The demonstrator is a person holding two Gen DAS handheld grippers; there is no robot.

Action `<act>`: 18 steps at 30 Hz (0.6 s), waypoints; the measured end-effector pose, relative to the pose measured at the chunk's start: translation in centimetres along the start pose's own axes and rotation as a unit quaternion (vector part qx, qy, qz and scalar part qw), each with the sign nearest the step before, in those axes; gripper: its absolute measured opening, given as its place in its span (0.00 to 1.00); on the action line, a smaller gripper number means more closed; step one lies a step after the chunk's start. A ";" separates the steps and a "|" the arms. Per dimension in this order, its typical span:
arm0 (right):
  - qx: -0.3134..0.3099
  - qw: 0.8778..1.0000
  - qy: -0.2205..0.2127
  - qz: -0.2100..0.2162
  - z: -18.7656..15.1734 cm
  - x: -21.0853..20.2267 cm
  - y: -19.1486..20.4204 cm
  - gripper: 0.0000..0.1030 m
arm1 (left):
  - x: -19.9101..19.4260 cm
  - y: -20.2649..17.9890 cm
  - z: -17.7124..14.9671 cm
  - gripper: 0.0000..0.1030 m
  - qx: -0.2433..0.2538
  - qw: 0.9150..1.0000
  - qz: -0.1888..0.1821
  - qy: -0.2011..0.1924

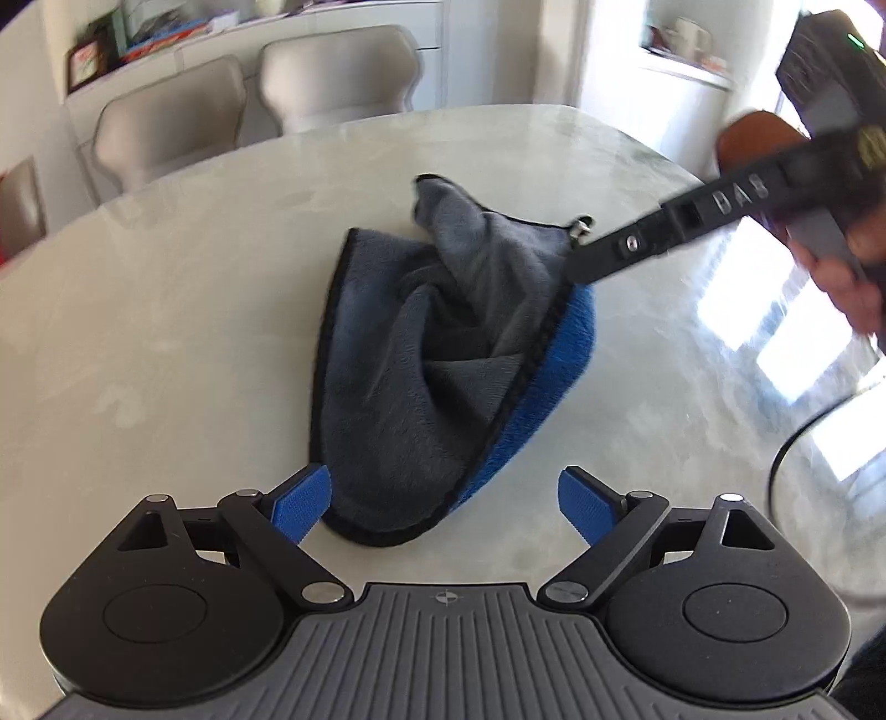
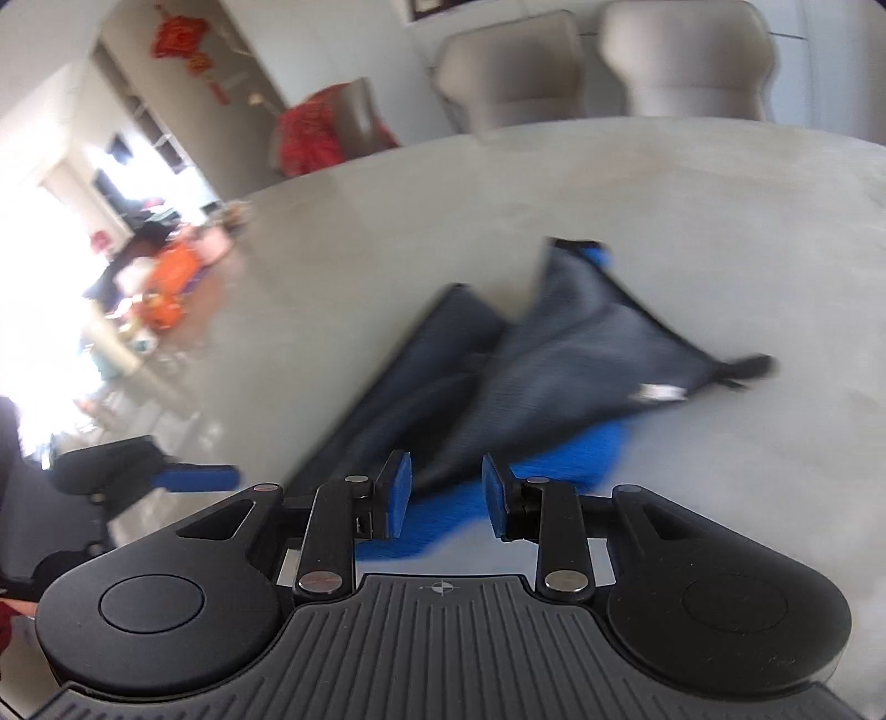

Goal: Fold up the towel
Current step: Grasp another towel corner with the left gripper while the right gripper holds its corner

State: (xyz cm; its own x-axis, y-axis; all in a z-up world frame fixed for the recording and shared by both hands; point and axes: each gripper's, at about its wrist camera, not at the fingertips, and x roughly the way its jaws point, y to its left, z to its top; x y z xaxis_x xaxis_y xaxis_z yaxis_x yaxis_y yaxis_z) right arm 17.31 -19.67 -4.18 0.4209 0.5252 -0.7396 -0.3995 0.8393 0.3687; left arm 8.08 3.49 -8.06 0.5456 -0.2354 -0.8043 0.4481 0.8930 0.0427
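A towel [image 1: 421,365], grey on one side and blue on the other, lies crumpled on the pale table [image 1: 166,332]. My left gripper [image 1: 443,504] is open wide, just short of the towel's near end, its blue pads [image 1: 302,501] on either side. My right gripper [image 2: 446,495] is open with a narrower gap, low over the towel's blue edge [image 2: 554,448]; the towel [image 2: 581,343] spreads beyond it. In the left wrist view the right gripper [image 1: 581,260] reaches in from the right over the towel's right edge. The left gripper's finger [image 2: 194,477] shows at the left of the right wrist view.
Two beige chairs [image 1: 255,99] stand at the table's far side. A cabinet with books [image 1: 138,39] is behind them. A black cable [image 1: 797,443] curves on the table at the right. Bright window glare falls on the table's right part [image 1: 786,332].
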 end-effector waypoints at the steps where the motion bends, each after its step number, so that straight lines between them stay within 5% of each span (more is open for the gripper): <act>1: 0.006 1.000 0.000 -0.008 -0.2 -0.1 -0.7 0.31 | 0.4 -0.4 -0.1 0.86 0.019 1.000 0.001 0.002; 4: 0.022 0.999 0.003 -0.027 -0.7 -0.4 -2.9 0.32 | 1.5 -0.9 -0.1 0.77 0.050 0.999 -0.003 0.014; 7: 0.024 0.999 0.008 -0.039 -0.9 0.1 -3.5 0.32 | 2.5 -0.6 -0.1 0.57 0.035 0.999 -0.013 0.033; 12: -0.058 0.996 0.018 -0.073 -0.1 1.1 -2.2 0.32 | 3.6 0.0 0.1 0.55 0.028 0.998 -0.017 0.048; 18: -0.288 0.948 0.048 -0.128 -0.4 2.4 -0.4 0.33 | 4.3 0.5 0.9 0.47 0.052 0.997 -0.023 0.055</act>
State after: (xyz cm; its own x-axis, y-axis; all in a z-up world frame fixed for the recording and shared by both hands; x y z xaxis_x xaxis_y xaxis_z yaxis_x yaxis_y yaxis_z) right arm 18.10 -18.78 -6.32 0.4989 0.2771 -0.8211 -0.6841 0.7076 -0.1768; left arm 11.31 2.60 -11.00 0.4439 -0.2269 -0.8669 0.5456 0.8359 0.0606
